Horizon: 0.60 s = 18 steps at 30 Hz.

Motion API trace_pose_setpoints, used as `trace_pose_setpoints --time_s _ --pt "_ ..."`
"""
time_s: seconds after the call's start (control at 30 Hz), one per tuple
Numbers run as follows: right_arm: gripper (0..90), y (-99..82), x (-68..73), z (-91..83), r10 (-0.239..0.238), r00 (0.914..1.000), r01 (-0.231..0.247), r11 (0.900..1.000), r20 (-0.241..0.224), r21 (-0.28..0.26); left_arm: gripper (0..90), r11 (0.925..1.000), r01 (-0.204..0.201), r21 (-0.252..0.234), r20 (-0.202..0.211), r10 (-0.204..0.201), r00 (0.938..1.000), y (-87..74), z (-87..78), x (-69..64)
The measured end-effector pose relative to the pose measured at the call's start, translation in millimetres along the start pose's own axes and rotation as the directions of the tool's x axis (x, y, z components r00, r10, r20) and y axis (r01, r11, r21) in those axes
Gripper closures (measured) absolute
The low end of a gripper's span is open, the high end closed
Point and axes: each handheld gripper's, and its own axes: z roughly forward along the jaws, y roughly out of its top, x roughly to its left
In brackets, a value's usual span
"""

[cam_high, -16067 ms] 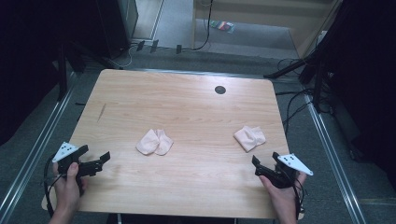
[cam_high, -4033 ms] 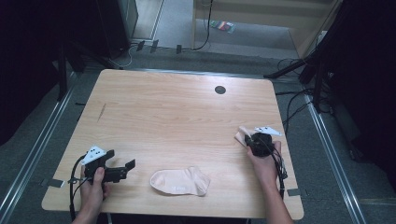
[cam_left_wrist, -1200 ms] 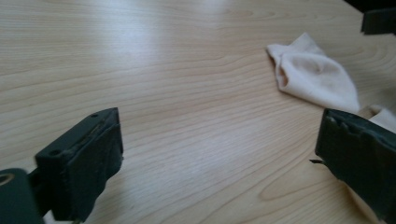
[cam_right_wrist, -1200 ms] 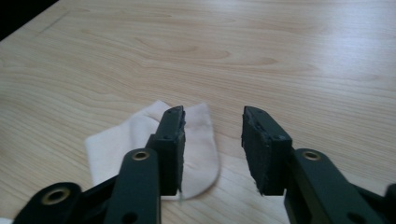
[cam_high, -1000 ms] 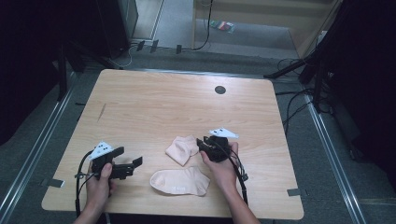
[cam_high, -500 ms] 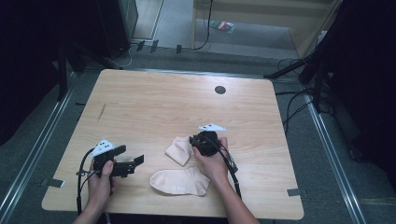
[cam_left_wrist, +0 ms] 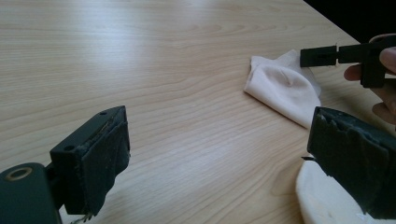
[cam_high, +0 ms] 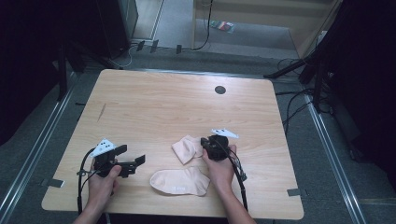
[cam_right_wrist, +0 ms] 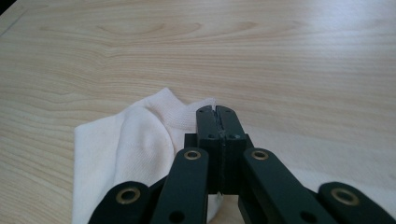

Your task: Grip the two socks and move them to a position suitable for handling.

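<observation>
A folded pale pink sock (cam_high: 186,149) lies on the wooden table (cam_high: 163,107), just left of my right gripper (cam_high: 204,141). In the right gripper view the jaws have just been closing and now stand together, my right gripper (cam_right_wrist: 216,109) pinching the edge of the folded sock (cam_right_wrist: 135,140). A second pink sock (cam_high: 180,181) lies flat near the front edge. My left gripper (cam_high: 132,154) hovers open at the front left, with nothing between its jaws. The left gripper view looks past my left gripper (cam_left_wrist: 219,126) to the folded sock (cam_left_wrist: 280,86) and the right gripper (cam_left_wrist: 317,56).
A small dark round hole (cam_high: 220,89) sits in the table's far right part. Cables trail from both grippers over the front edge. Dark stands and floor cables surround the table.
The right gripper has edged left to the folded sock's edge and its jaws have come together on it. The left gripper has stayed where it was.
</observation>
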Motion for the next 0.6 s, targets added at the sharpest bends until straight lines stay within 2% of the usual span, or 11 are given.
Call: trace_pose_setpoints --time_s 0.13,0.27,0.37,0.53,0.6 --pt "90.0 -9.6 -0.4 -8.0 0.014 0.9995 -0.014 0.9998 0.027 0.013 6.3 0.9997 -0.014 0.022 0.008 0.014 0.9999 4.7 6.8 -10.7" --pt "90.0 -16.6 3.1 -14.7 -0.021 0.9990 0.020 0.9998 0.040 0.003 7.9 0.9981 -0.023 0.058 0.027 0.021 0.9994 9.4 18.4 -23.8" --pt "90.0 -19.6 5.3 -17.8 -0.030 0.9987 0.031 0.9995 0.042 -0.007 14.0 0.9970 -0.021 0.075 0.050 0.017 0.9986 13.7 28.9 -34.6" --pt "90.0 -22.2 8.6 -16.3 -0.025 0.9987 0.026 0.9995 0.044 -0.020 16.9 0.9914 -0.027 0.128 0.076 0.018 0.9969 22.1 47.0 -47.1" --pt "90.0 -23.7 11.9 -13.8 -0.029 0.9986 0.030 0.9994 0.044 -0.017 21.2 0.9876 -0.040 0.152 0.105 0.024 0.9942 23.4 52.2 -51.0"
